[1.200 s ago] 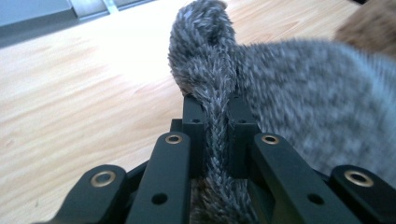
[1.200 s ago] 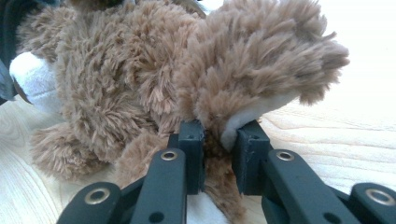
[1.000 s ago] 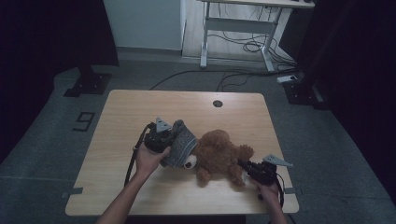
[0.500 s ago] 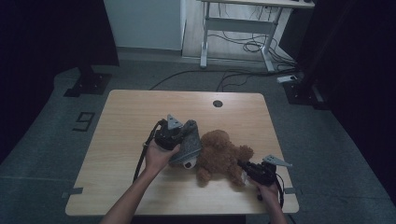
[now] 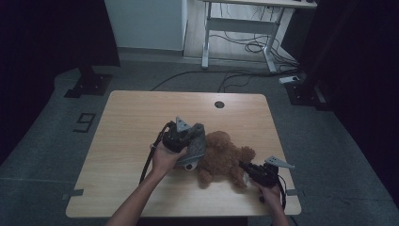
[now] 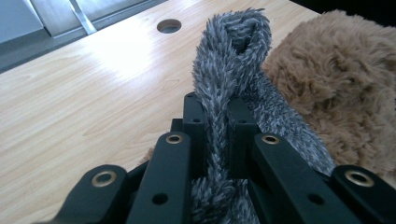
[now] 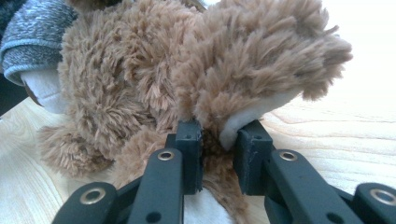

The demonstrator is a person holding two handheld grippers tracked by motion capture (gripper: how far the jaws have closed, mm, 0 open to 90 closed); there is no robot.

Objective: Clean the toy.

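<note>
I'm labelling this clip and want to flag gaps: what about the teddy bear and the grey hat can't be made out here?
- The teddy bear's face: high view, covered by the grey hat and the left gripper.
- The paw tip: right gripper view, hidden between the right gripper's jaws, clamped on brown fur.
- How far the hat sits on the head: left gripper view, blocked by the pinched fold of grey fabric.
- The white patch: right gripper view, partly under the hat's rim.

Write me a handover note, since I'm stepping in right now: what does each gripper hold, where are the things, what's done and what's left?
Left gripper: shut on the grey hat, pinching its fabric at the bear's head end.
Right gripper: shut on the brown teddy bear, clamping one paw.
The bear lies on the wooden table, hat against its head.
Done: both grips set.
Left: probably working the hat along the head; I can't tell which way.
</note>
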